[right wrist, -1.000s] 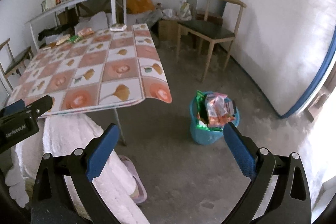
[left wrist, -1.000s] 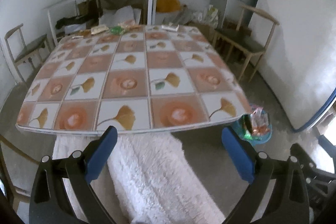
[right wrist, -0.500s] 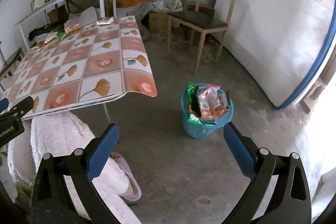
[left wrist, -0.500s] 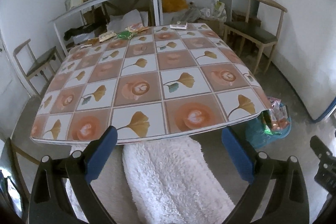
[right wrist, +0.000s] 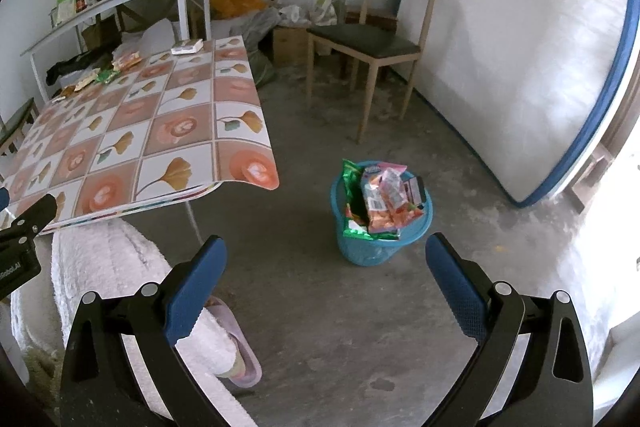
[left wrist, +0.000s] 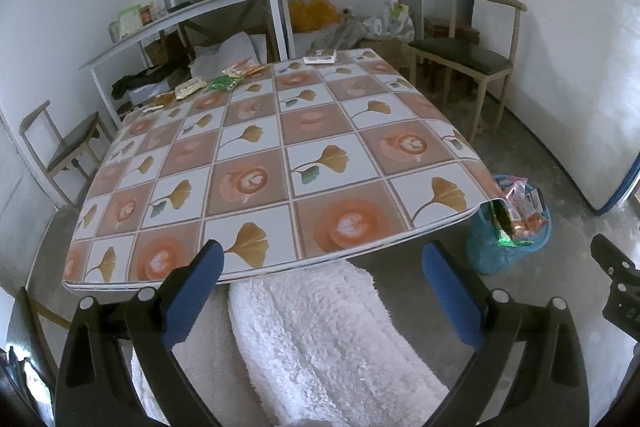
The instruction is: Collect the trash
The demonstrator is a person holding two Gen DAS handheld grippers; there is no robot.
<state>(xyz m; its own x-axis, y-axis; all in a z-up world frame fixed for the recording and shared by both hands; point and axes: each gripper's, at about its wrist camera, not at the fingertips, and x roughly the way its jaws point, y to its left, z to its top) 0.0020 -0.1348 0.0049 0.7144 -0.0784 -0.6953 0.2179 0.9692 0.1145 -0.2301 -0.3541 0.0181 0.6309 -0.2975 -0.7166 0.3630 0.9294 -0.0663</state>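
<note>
**Presently: both grippers empty, remaining wrappers at the far edge of the table**

Presently, the left gripper (left wrist: pixel 320 279) is found with its jaws spread wide and nothing held between them. The right gripper (right wrist: pixel 322 277) is likewise spread wide and empty.

The table (left wrist: pixel 256 183) is taken as the landmark. The remaining trash is seen along its far edge: a loose row of snack wrappers (left wrist: pixel 224 79) towards the far-left corner, and a flat white packet (left wrist: pixel 319 59) at the far edge nearer the right corner. The near half of the table is bare of litter. The blue basket (right wrist: pixel 380 227) stands on the floor just off the near-right corner of the table, and is already heaped with wrappers above its rim.

The deciding relation is judged as follows. The wrappers lie straight ahead of the left gripper, across the full depth of the table, and the row runs roughly along the far edge. The left gripper faces the table squarely at its near edge and is judged the nearer of the two; the right gripper is directed at the basket and the floor beyond the right side of the table.

Open room is noted over the whole tabletop, so a reach across is unobstructed. A white fleecy-clad lap (left wrist: pixel 332 339) is seen at the near edge of the table. A chair (right wrist: pixel 372 47) stands well beyond the right side of the table, with clear floor between. It is judged that little room remains in the basket, and spillage is a risk.
</note>
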